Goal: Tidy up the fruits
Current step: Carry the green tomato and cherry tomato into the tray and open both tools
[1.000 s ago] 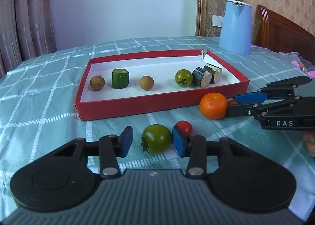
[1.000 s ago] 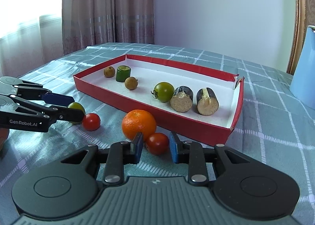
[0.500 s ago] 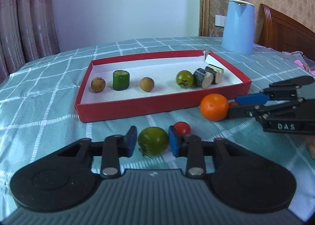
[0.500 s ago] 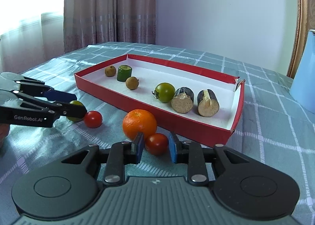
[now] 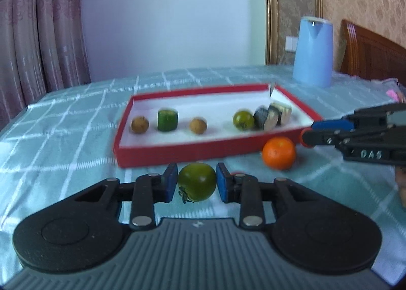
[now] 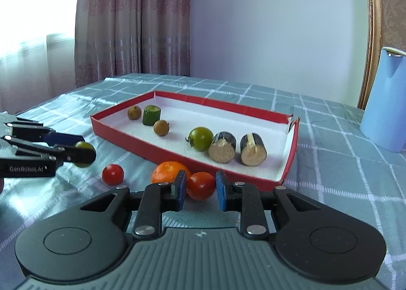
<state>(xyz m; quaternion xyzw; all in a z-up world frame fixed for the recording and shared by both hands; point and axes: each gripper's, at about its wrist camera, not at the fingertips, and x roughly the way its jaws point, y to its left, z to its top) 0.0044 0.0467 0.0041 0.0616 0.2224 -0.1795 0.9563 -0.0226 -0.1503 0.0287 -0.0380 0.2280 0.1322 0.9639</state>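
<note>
A worktop [image 5: 76,122] draped in a teal checked cloth is seen in a curtained room, with a blue kettle [image 5: 313,51] at upper right and a wooden headboard behind it. Since a second ago, the left gripper [image 5: 196,183] has been closed from wide apart onto the green tomato [image 5: 196,181], and both are now raised above the cloth. The right gripper [image 6: 200,187] has been narrowed around a red tomato [image 6: 201,185] and appears clamped on it. Transfer into the red tray [image 6: 253,179] at mid-frame is judged next; the orange [image 6: 167,170] and another red tomato [image 6: 112,174] are left outside.
</note>
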